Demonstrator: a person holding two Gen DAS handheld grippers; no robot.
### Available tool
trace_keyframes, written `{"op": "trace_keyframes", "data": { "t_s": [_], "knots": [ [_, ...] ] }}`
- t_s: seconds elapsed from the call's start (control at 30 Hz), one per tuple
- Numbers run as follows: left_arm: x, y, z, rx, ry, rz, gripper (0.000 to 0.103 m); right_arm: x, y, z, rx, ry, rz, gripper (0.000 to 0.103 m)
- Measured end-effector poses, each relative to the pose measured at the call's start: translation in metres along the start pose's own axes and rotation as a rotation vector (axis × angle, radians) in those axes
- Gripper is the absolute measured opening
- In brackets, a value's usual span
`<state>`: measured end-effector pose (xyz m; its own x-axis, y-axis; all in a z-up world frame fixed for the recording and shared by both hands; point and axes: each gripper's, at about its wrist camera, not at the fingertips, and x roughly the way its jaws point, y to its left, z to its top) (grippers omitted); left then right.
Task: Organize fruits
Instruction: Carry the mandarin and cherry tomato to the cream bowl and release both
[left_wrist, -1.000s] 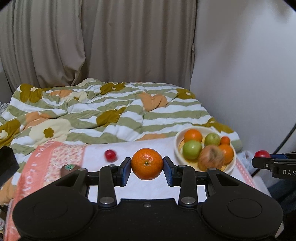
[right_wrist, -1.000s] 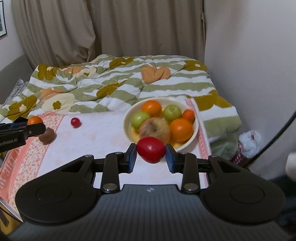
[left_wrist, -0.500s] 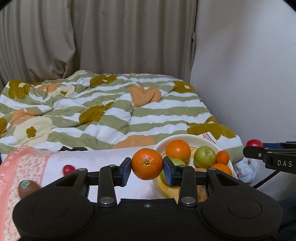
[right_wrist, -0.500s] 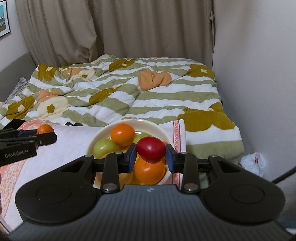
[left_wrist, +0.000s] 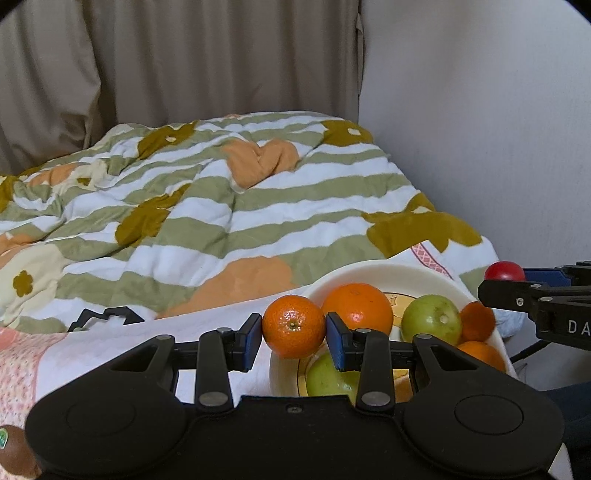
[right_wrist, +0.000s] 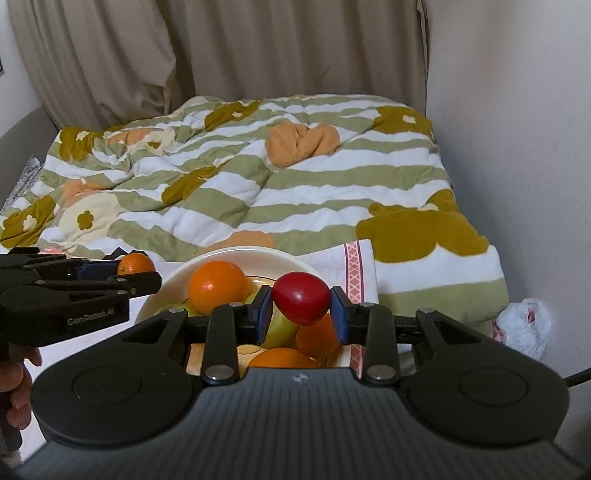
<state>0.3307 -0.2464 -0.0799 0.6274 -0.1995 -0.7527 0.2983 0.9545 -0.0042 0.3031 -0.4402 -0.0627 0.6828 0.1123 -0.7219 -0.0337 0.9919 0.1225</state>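
Note:
My left gripper (left_wrist: 294, 336) is shut on a small orange mandarin (left_wrist: 293, 326), held just over the left rim of the cream fruit bowl (left_wrist: 373, 269). In the bowl lie a big orange (left_wrist: 357, 308), green apples (left_wrist: 431, 319) and smaller oranges. In the right wrist view my right gripper (right_wrist: 301, 310) is shut on a red fruit (right_wrist: 301, 302) above the same bowl (right_wrist: 236, 254), over its oranges (right_wrist: 218, 286). The left gripper with its mandarin (right_wrist: 136, 264) shows at the left edge there; the red fruit (left_wrist: 504, 271) in the right gripper shows at the right edge of the left wrist view.
A white and pink cloth (left_wrist: 110, 343) covers the table under the bowl. A brown kiwi (left_wrist: 13, 452) lies at its near left corner. Behind is a striped flowered quilt (right_wrist: 258, 184) on a bed, with curtains and a wall. A white plastic bag (right_wrist: 524, 325) lies on the floor at right.
Both grippers, each still holding its fruit, have moved right and forward to the bowl, which now fills the near view. The small red fruit on the cloth has left both views.

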Motion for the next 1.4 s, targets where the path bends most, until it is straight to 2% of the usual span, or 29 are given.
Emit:
{"op": "trace_keyframes", "data": {
  "t_s": [0.13, 0.17, 0.2, 0.27, 0.33, 0.57, 0.87, 1.1, 1.13, 1.2, 1.23, 1.27, 1.4],
  "knots": [
    [0.008, -0.002, -0.001, 0.018, 0.023, -0.006, 0.041, 0.009, -0.002, 0.002, 0.006, 0.012, -0.005, 0.049],
    [0.008, -0.001, -0.001, 0.019, 0.025, -0.010, 0.047, 0.011, -0.003, 0.003, 0.009, 0.014, -0.005, 0.049],
    [0.008, -0.002, -0.001, 0.023, 0.023, -0.011, 0.068, 0.012, -0.004, 0.004, 0.012, 0.015, -0.006, 0.049],
    [0.004, -0.002, 0.000, 0.027, 0.003, 0.000, 0.095, 0.013, -0.005, 0.006, 0.019, 0.014, -0.006, 0.049],
    [-0.003, -0.001, 0.000, 0.025, -0.025, 0.006, 0.096, 0.013, -0.005, 0.008, 0.023, 0.011, -0.004, 0.049],
    [-0.020, 0.011, 0.000, -0.004, -0.025, 0.011, 0.096, 0.021, 0.000, 0.017, 0.008, 0.013, 0.017, 0.049],
    [-0.034, 0.021, -0.010, -0.008, -0.008, 0.001, 0.097, 0.056, 0.017, 0.024, -0.018, 0.052, 0.069, 0.049],
    [-0.040, 0.029, -0.018, -0.035, -0.006, 0.007, 0.097, 0.070, 0.025, 0.023, -0.024, 0.050, 0.072, 0.050],
    [-0.041, 0.029, -0.019, -0.037, -0.005, 0.010, 0.097, 0.070, 0.025, 0.024, -0.022, 0.047, 0.075, 0.058],
    [-0.043, 0.031, -0.021, -0.038, -0.006, 0.013, 0.097, 0.068, 0.028, 0.024, -0.021, 0.026, 0.074, 0.079],
    [-0.044, 0.031, -0.022, -0.038, -0.007, 0.015, 0.097, 0.066, 0.029, 0.024, -0.021, 0.007, 0.065, 0.099],
    [-0.046, 0.031, -0.024, -0.038, -0.008, 0.017, 0.097, 0.063, 0.031, 0.023, -0.022, -0.015, 0.058, 0.103],
    [-0.053, 0.030, -0.029, -0.033, -0.013, 0.033, 0.097, 0.055, 0.031, 0.023, -0.030, -0.028, 0.055, 0.103]
  ]
}}
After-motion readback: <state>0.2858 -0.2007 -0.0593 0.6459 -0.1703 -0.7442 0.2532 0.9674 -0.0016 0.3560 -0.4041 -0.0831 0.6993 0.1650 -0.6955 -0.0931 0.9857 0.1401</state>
